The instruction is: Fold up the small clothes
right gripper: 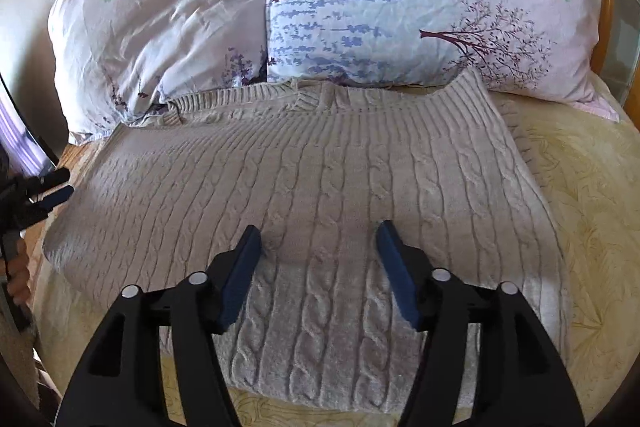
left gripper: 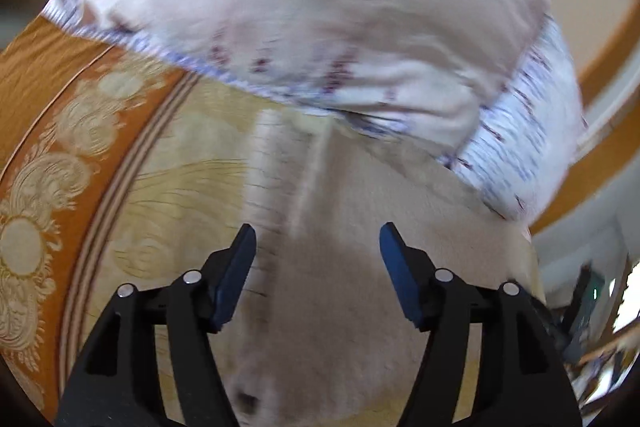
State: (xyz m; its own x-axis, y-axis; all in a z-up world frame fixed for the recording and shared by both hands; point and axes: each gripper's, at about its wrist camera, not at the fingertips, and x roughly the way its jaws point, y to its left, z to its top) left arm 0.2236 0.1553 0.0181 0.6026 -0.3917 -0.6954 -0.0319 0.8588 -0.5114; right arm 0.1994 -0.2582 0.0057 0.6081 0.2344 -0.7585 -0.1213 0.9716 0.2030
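Both tools are hanging spread wide, pinching nothing. I am seeing the sweater (right gripper: 320,163) lying sideways right under my right tool (right gripper: 318,251); the left tool (left gripper: 318,251) is hanging over its left end.

1. My left wrist view is smeared with motion blur: the sweater (left gripper: 352,247) below my left gripper (left gripper: 318,267) shows no knit pattern, only a pale beige patch.
2. The pillow (left gripper: 320,27) there is streaked too, its print unreadable.
3. In my right wrist view, the sweater's far edge tucks under the two pillows (right gripper: 400,7).
4. The left gripper is cut by that frame's left edge, so its jaws are hard to judge there.
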